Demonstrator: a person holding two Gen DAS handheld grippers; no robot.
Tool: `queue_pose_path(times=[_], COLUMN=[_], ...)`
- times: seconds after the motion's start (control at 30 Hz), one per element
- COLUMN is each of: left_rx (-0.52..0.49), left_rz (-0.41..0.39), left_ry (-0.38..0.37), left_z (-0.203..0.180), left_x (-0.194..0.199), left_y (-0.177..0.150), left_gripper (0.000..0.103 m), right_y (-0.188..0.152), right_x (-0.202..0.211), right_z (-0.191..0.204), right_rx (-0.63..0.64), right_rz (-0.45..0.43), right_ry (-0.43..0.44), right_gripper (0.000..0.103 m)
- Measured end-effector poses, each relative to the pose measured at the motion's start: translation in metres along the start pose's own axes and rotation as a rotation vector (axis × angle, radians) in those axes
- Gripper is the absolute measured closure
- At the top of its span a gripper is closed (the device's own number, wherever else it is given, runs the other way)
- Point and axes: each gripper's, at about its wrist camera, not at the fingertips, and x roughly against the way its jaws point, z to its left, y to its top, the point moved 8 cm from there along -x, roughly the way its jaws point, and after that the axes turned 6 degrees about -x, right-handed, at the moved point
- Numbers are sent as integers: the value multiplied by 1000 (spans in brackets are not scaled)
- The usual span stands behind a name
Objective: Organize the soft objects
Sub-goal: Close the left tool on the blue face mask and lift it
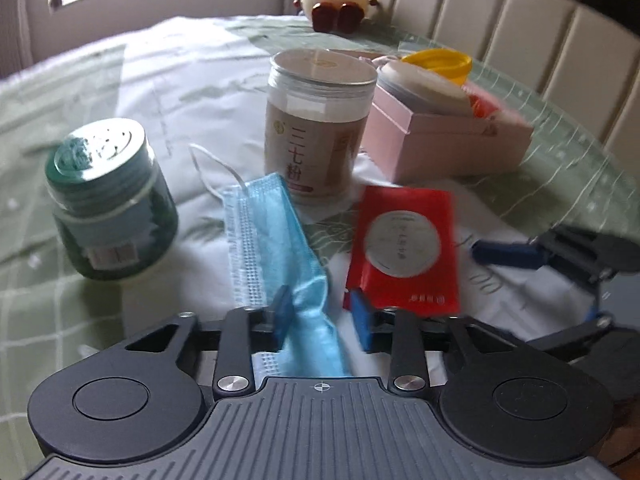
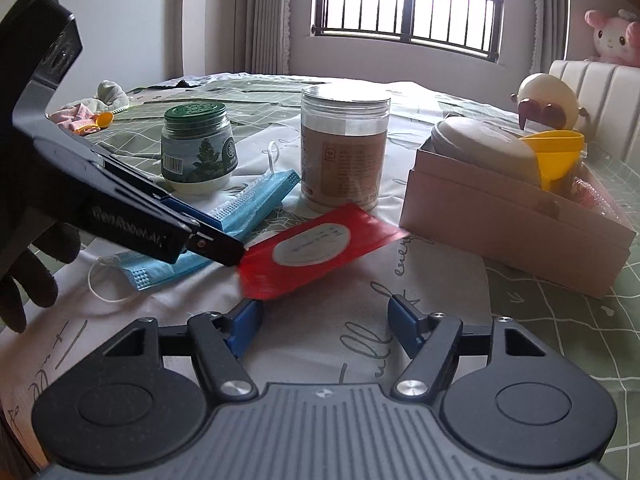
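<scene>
Blue mask (image 1: 276,240) lies between the left gripper's (image 1: 322,316) parted jaws (unpinched).

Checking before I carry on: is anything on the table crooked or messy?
Yes. The blue face mask lies crumpled, twisted between the left gripper's open fingers. The red packet lies askew beside it. Both jars stand upright; nothing looks spilled.

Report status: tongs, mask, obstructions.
Left tongs open astride blue mask. Right tongs open, empty. Red packet beside mask; jars behind.
</scene>
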Motion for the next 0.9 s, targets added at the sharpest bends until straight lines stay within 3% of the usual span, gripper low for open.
queue_pose_path(times=[0.1,0.17,0.27,0.33,0.47,0.57,0.73,0.8,0.87,0.9], left_rx=[18,-30,-60,-39,31,106,47,72,98,103], left_rz=[-39,-101,-70,-22,-45,-53,-30,-15,-16,-19], left_ry=[1,99,196,196,163,141,159,146,132,118], left_z=[2,2,8,15,23,29,22,21,24,25], left_x=[8,17,12,-1,-12,-15,-17,-14,-9,-6], left_y=[3,8,11,9,11,15,17,17,15,14], left_gripper=[61,61,61,60,51,50,50,56,89,88], right_y=[0,0,0,0,0,0,0,0,0,0], right_x=[0,0,0,0,0,-1,-5,-8,-11,-12], right_z=[0,0,0,-1,-1,-1,-1,-4,-3,-1], right_rx=[-1,-1,-2,-2,-2,-3,-13,-39,-48,-40], right_rz=[-1,0,0,0,1,4,31,64,101,114], right_ry=[1,1,2,2,4,5,20,56,102,114], right_gripper=[33,33,33,33,32,31,23,15,5,1])
